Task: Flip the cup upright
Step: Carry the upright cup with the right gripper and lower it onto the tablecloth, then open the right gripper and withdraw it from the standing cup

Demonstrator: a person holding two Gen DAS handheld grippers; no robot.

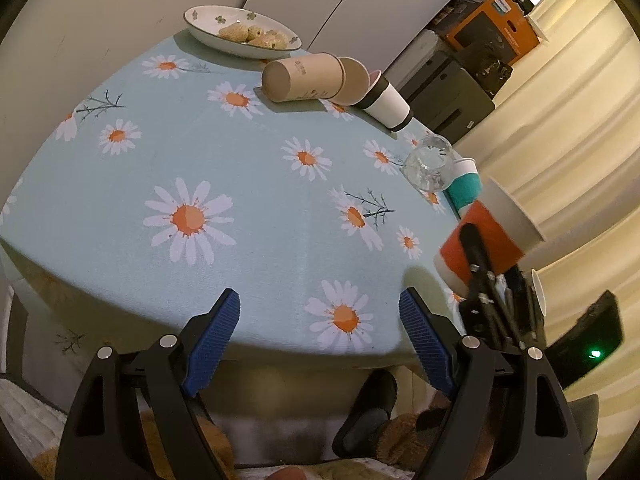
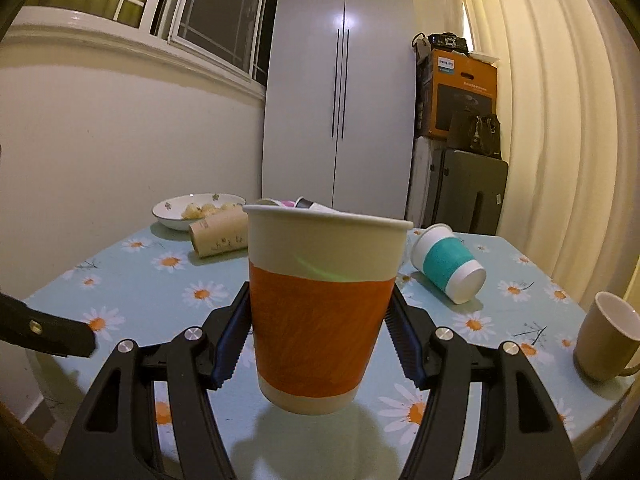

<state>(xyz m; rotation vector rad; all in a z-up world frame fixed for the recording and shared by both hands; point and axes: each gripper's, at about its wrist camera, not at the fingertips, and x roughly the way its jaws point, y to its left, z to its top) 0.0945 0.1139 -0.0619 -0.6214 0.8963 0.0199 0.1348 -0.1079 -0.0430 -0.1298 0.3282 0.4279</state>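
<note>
The right gripper (image 2: 320,332) pinches the orange-banded paper cup (image 2: 324,304) by its sides, mouth up and upright, its base just above the daisy tablecloth (image 2: 132,292) with a shadow beneath it; in the left wrist view the same cup (image 1: 486,240) sits at about 3 o'clock, off the table's near right edge, with the right gripper's dark fingers across its band. The left gripper (image 1: 320,336) hangs spread wide with nothing between its blue pads (image 1: 216,336), over the table's near edge at 6 o'clock. On the cloth, a teal-banded cup (image 2: 450,264) lies on its side at 2 o'clock of the held cup; a brown paper cup (image 1: 304,77) lies on its side at 12 o'clock, touching a black-and-white cup (image 1: 386,104); a clear glass (image 1: 430,164) lies beside the teal one; a bowl of food (image 1: 240,32) stands at 11 o'clock; a beige mug (image 2: 606,338) stands upright at 3 o'clock.
</note>
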